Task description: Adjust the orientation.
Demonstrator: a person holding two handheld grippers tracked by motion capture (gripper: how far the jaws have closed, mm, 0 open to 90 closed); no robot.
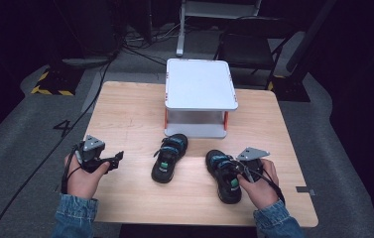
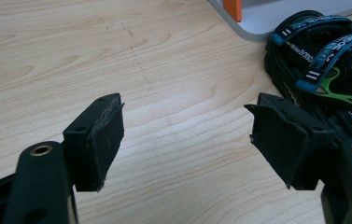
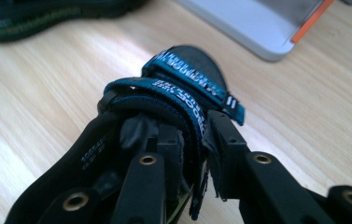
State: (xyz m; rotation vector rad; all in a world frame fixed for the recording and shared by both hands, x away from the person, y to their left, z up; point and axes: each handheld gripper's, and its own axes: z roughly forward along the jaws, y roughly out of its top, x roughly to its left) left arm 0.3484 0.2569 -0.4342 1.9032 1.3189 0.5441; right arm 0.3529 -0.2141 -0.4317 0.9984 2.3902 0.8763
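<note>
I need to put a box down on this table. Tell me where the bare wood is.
Free: the wide strip left of the white stand, running from the far edge to the left gripper; the near edge between the person's hands; a narrower strip right of the stand. Crowded: the middle, where the left sandal lies before the stand and the right gripper clamps the right sandal.

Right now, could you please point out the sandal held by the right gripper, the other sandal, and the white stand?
Held sandal (image 3: 183, 70): right gripper view, its front blue strap.
Other sandal (image 1: 168, 157): high view, its footbed.
White stand (image 1: 199, 83): high view, its top plate.
</note>
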